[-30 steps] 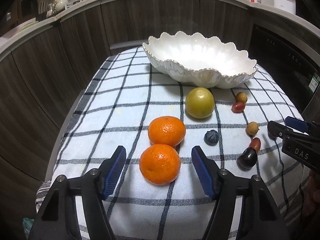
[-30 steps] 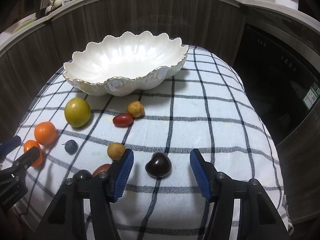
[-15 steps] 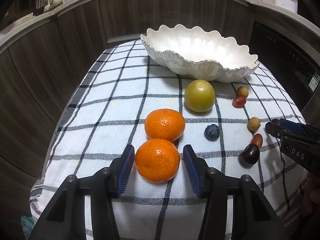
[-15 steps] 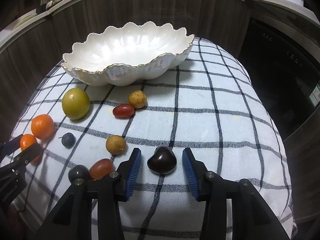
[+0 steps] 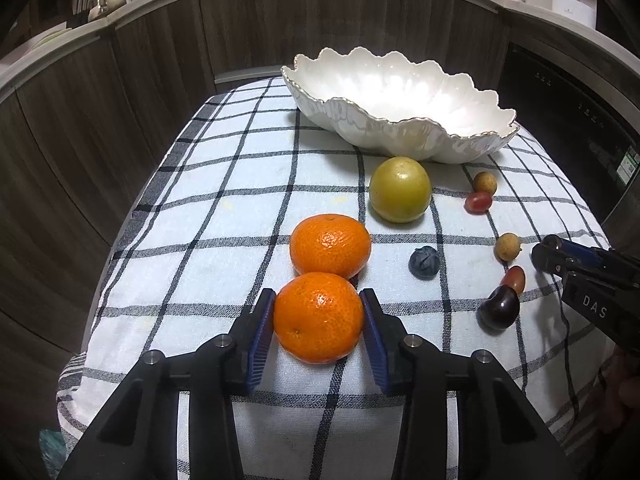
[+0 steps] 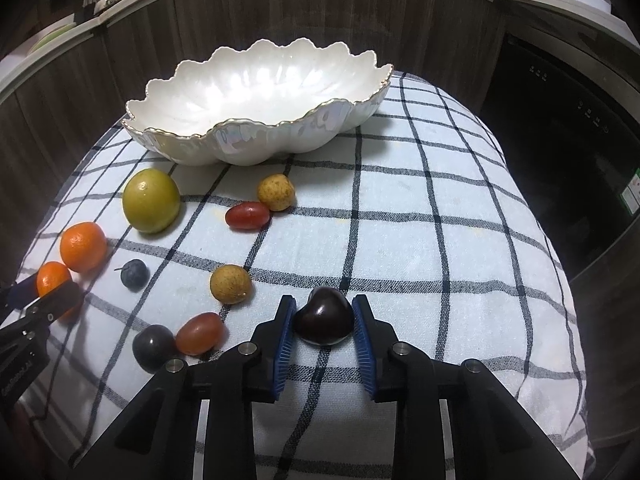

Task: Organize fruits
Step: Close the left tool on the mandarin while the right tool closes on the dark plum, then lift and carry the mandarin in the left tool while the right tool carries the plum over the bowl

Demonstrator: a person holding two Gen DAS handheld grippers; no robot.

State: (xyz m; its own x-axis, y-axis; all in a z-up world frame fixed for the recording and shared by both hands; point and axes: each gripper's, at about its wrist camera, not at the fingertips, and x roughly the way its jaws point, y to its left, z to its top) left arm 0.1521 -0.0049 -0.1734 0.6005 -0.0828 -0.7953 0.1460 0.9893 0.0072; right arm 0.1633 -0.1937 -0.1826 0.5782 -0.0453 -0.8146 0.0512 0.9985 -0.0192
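Near mandarin (image 5: 318, 317) round, stem dimple toward camera, on checked cloth (image 5: 224, 216) touching second mandarin (image 5: 330, 251). My left gripper (image 5: 318, 320) just closed; blue pads press its sides. My right gripper (image 6: 324, 322) just closed onto glossy dark heart-shaped cherry (image 6: 324, 316), notch up. White scalloped bowl (image 6: 224, 136) beyond.

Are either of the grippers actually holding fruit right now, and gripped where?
Left gripper pinches the near orange by its sides; right gripper pinches the dark cherry by its sides. Both fruits rest on the cloth.
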